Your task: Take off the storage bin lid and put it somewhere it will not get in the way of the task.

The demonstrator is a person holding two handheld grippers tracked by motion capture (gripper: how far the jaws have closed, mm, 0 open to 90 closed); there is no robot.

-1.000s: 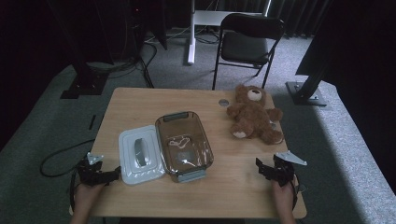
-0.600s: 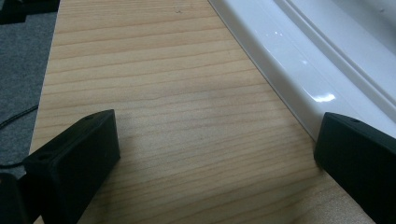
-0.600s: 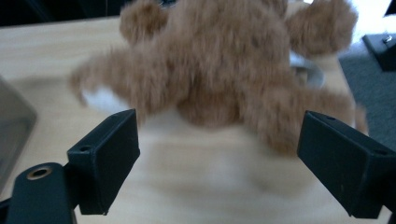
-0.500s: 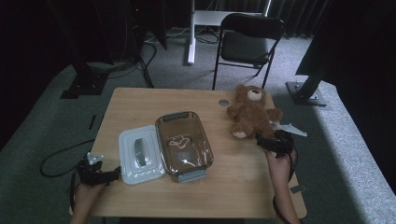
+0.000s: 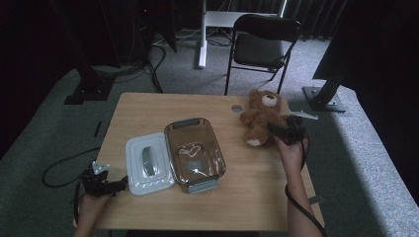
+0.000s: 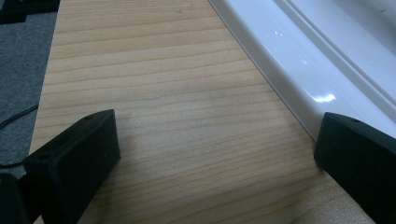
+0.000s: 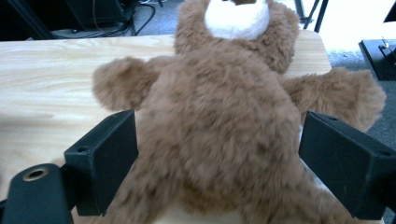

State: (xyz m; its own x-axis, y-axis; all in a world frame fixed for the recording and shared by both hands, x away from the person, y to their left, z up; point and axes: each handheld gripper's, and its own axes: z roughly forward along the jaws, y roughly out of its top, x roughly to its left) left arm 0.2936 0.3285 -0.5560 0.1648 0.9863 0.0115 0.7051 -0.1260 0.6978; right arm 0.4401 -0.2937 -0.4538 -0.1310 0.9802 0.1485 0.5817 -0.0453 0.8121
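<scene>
We are holding the right gripper (image 7: 217, 158) with its jaws, which have just been opening, spread wide around the belly of one brown plush teddy bear (image 7: 224, 116) near the table's (image 5: 148, 106) far right corner. Our left gripper (image 6: 217, 158) is resting spread beside one glossy white lid (image 6: 299, 56) near the left front corner. One clear rectangular tub (image 5: 195, 153) is sitting mid-table.

I saw a brown teddy bear (image 5: 261, 118) with a white muzzle, a white lid (image 5: 147, 163), a smoky brown clear container (image 5: 194, 153), pale wood-grain table (image 5: 247, 192).
</scene>
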